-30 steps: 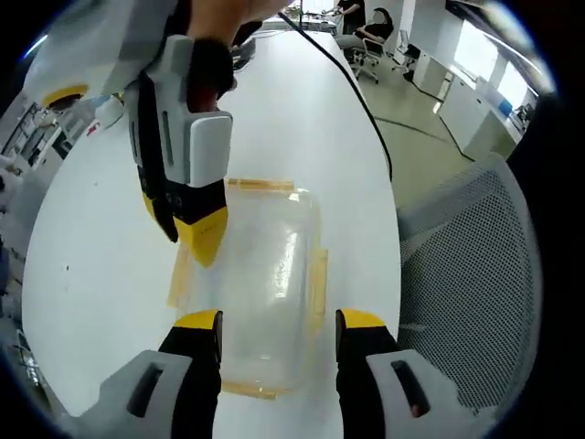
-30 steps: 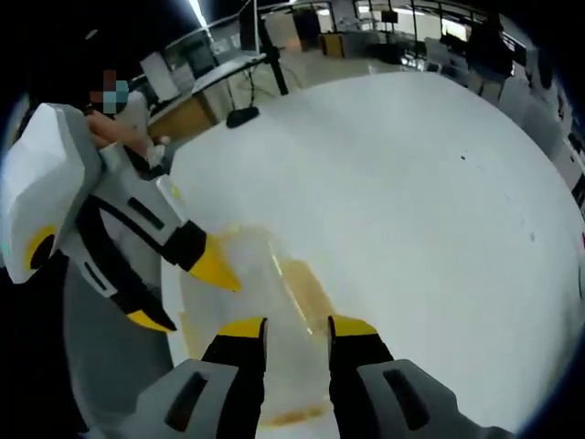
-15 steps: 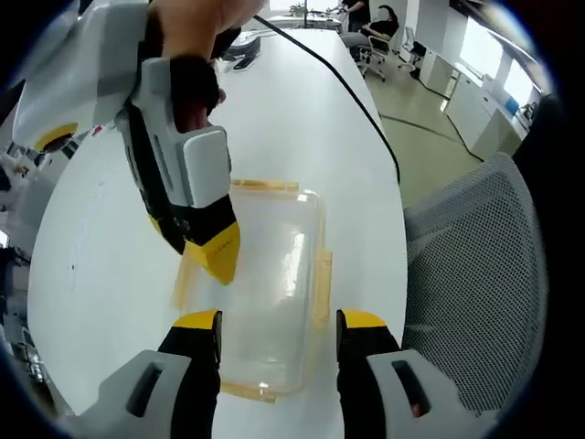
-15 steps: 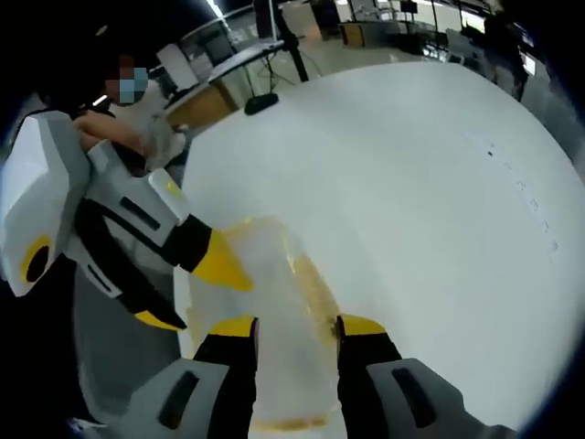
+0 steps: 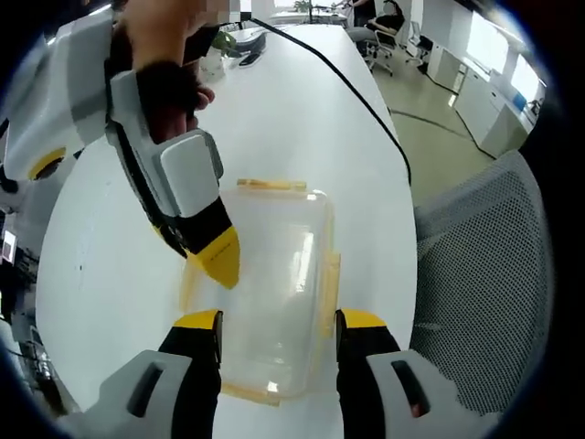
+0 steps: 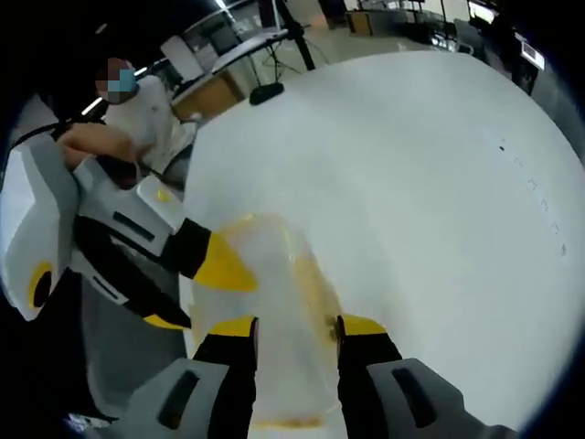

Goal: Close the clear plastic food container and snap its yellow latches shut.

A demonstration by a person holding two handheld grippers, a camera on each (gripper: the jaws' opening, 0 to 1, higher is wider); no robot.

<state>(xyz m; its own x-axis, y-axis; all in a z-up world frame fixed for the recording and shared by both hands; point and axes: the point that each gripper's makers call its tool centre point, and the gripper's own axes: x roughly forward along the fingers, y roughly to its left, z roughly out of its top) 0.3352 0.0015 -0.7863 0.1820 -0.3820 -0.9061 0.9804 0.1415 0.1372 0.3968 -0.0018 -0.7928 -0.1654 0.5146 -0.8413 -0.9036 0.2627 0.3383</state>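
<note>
1. Container (image 5: 270, 293) sits flat on the white desk (image 5: 302, 128), near the edge by the mesh chair (image 5: 475, 283). Lid looks seated on the base already; I can't confirm it's pressed fully home.
2. Long axis runs straight away from the left gripper (image 5: 277, 322), roughly in line with its jaws. Near short end lies between and just ahead of the two yellow tips.
3. Yellow latches: one on the far short end (image 5: 271, 186), one on the near short end (image 5: 249, 393), one on the chair-side long edge (image 5: 329, 293), one on the opposite long edge (image 5: 189, 288). All look splayed outward, so I judge them not yet snapped.
4. Left gripper: jaws apart, holding nothing, hovering above the near end.
5. Right gripper (image 5: 215, 261) comes in from the side away from the chair. Its yellow tip is down at the long-edge latch on that side; contact is unclear. In the right gripper view its jaws (image 6: 294, 327) stand apart with the container (image 6: 274, 302) between them, not visibly clamped.
6. Judgement: right gripper is nearer a latch, so the long-edge latch beside it is the likely first snap. Left is placed for the near-end latch.
7. Risk: the light container may slide on the smooth desk when a latch is pushed unless the other gripper braces it.
</note>
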